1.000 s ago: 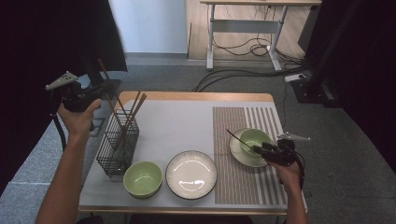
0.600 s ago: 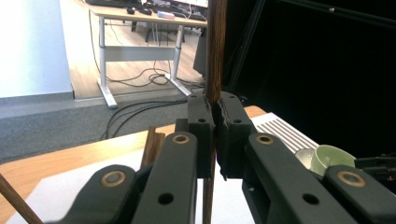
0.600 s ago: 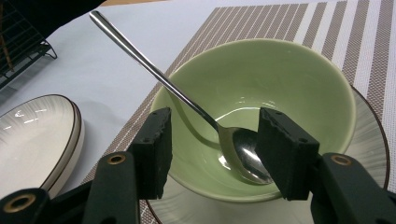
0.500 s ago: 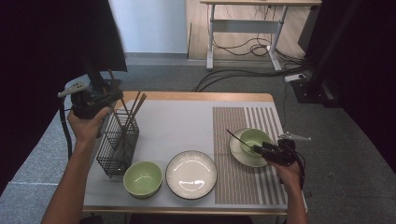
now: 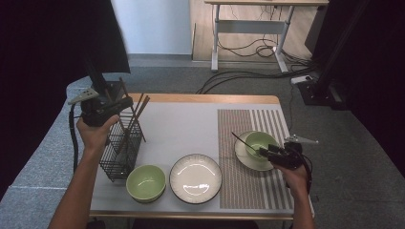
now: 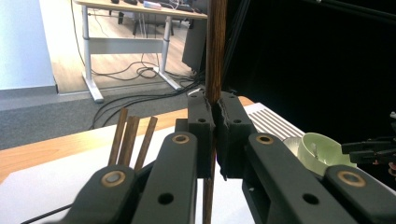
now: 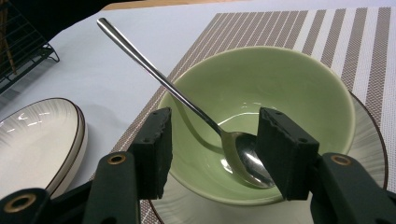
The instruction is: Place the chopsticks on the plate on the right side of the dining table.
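My left gripper (image 5: 125, 101) hangs over the black wire basket (image 5: 117, 152) at the table's left, shut on one brown chopstick (image 5: 122, 88) that stands upright. In the left gripper view the chopstick (image 6: 215, 46) runs straight up between the pressed pads of that gripper (image 6: 216, 105), and several more chopsticks (image 6: 130, 140) lean in the basket behind. At the right, my right gripper (image 7: 212, 128) is open, its jaws either side of a metal spoon (image 7: 163, 77) without touching it. The spoon lies in a green bowl (image 7: 280, 84) on a plate (image 7: 369, 140).
A second green bowl (image 5: 146, 182) and a white dark-rimmed plate (image 5: 196, 177) sit along the front edge. The striped placemat (image 5: 248, 186) covers the right part of the table. Beyond the table are a desk and floor cables.
My left gripper has come down and to the right with the chopstick, from beyond the table's left edge to above the basket. The right gripper has stayed where it was.
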Tool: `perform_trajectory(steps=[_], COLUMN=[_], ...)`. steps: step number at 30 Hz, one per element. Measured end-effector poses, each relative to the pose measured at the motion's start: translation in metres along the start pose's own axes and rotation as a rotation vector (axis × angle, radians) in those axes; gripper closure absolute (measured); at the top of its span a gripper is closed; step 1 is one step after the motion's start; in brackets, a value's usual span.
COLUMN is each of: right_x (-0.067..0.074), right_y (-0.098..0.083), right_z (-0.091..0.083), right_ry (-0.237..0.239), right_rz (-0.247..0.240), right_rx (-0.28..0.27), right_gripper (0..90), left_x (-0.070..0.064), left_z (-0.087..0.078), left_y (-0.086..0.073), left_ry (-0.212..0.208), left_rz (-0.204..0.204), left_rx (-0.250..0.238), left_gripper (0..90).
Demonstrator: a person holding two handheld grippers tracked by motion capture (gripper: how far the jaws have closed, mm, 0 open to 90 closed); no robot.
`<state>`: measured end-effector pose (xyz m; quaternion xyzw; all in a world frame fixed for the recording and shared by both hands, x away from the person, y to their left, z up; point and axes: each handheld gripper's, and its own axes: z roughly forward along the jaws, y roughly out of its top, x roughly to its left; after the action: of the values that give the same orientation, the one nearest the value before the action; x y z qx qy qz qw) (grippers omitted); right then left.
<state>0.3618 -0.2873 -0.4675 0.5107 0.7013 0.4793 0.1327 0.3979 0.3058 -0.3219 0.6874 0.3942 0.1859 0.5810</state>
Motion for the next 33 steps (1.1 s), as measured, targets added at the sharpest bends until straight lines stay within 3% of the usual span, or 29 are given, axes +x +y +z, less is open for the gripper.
perform_trajectory(steps=[22, 33], right_x=[0.009, 0.024], right_y=[0.007, 0.015], right_z=[-0.011, -0.014], right_ry=[-0.005, 0.010], right_rz=[-0.022, -0.063], right_rx=[-0.037, -0.054], right_gripper=[46.5, 46.7], left_x=[-0.016, -0.023], left_z=[0.015, 0.024], left_y=[-0.006, -0.010], left_ry=[-0.049, -0.071], left_rz=[0.008, 0.010], left_rx=[0.019, 0.031], left_gripper=[85.1, 85.1])
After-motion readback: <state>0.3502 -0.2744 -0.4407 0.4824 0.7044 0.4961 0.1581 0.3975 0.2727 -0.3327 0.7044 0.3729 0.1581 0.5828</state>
